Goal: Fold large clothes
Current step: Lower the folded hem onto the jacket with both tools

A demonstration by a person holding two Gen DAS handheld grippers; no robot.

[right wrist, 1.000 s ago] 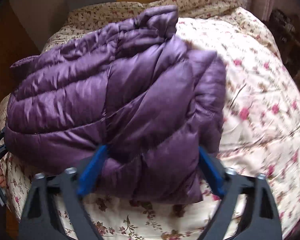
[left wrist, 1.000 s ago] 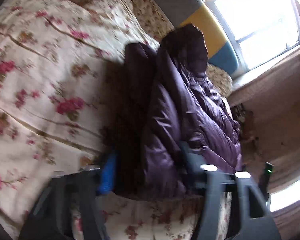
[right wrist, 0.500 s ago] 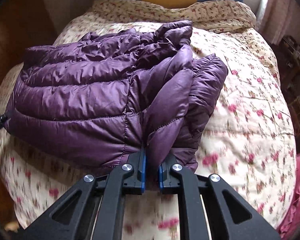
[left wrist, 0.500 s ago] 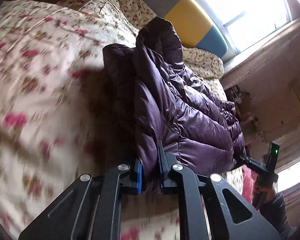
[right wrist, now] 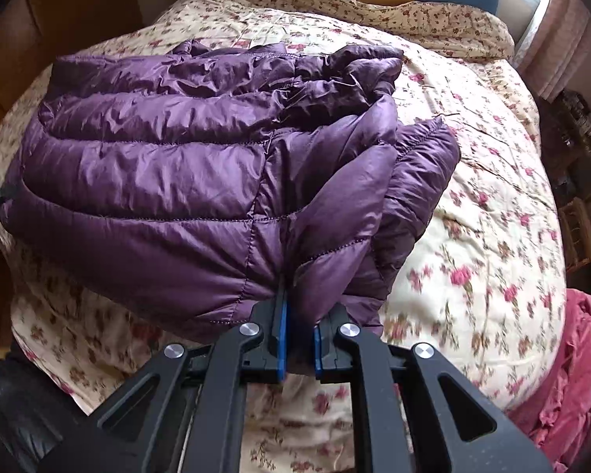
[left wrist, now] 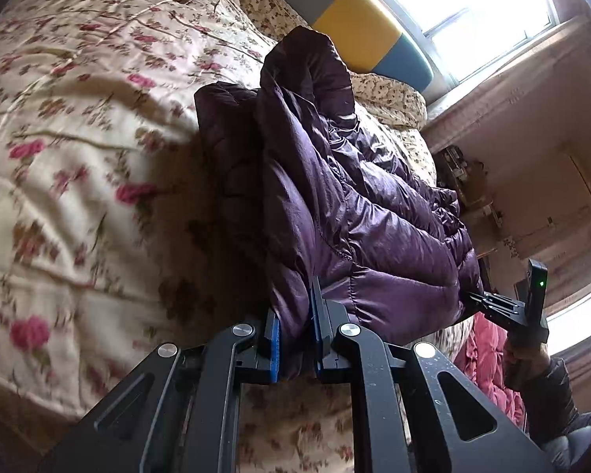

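Note:
A folded purple puffer jacket (left wrist: pixel 358 213) lies bunched on a floral bedspread (left wrist: pixel 78 149). My left gripper (left wrist: pixel 293 335) is shut on the jacket's near edge at one end. In the right wrist view the jacket (right wrist: pixel 185 181) spreads wide over the bedspread (right wrist: pixel 492 236), and my right gripper (right wrist: pixel 297 335) is shut on its near corner, with fabric pinched between the blue pads. The right gripper also shows in the left wrist view (left wrist: pixel 472 297), at the jacket's far corner. The jacket's underside is hidden.
A grey, yellow and blue headboard (left wrist: pixel 358 27) stands behind the bed under a bright window (left wrist: pixel 484 12). A pink quilt (right wrist: pixel 571 374) lies at the bed's near right edge. Cluttered shelves (right wrist: pixel 579 126) stand at the right of the bed.
Both grippers went from open around the jacket's edge to shut on it. The jacket has since been drawn a little nearer and stretched between them.

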